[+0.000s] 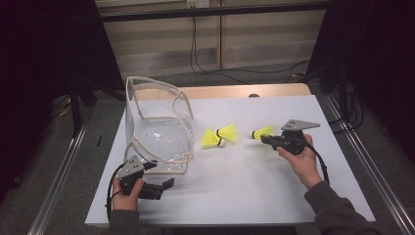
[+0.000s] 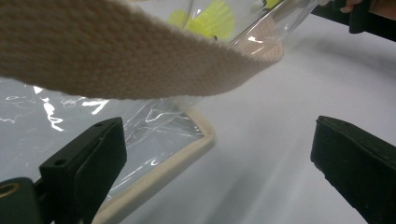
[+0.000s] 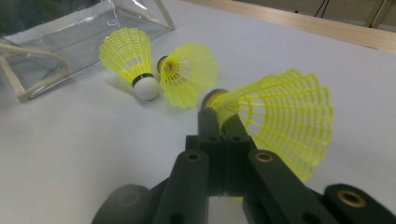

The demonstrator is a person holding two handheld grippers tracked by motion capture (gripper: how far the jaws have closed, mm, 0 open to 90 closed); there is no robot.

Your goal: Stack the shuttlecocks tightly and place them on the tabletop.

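A person's right gripper (image 3: pixel 219 109) is clamped on the thin mesh skirt of a yellow shuttlecock (image 3: pixel 275 116), held just above the white table (image 1: pixel 235 186), while the left gripper (image 2: pixel 215 172), jaws wide apart and holding nothing, waits at the near corner of a clear plastic bag (image 1: pixel 156 129). The pinch sits on the skirt's edge near the cork, so the shuttlecock could twist or slip free on the way to the bag, and the soft bag mouth may sag with nothing holding it open. The right gripper view reveals that narrow bite and two more shuttlecocks (image 3: pixel 159 70) lying together near the bag; the high view shows instead how far bag and gripper stand apart.
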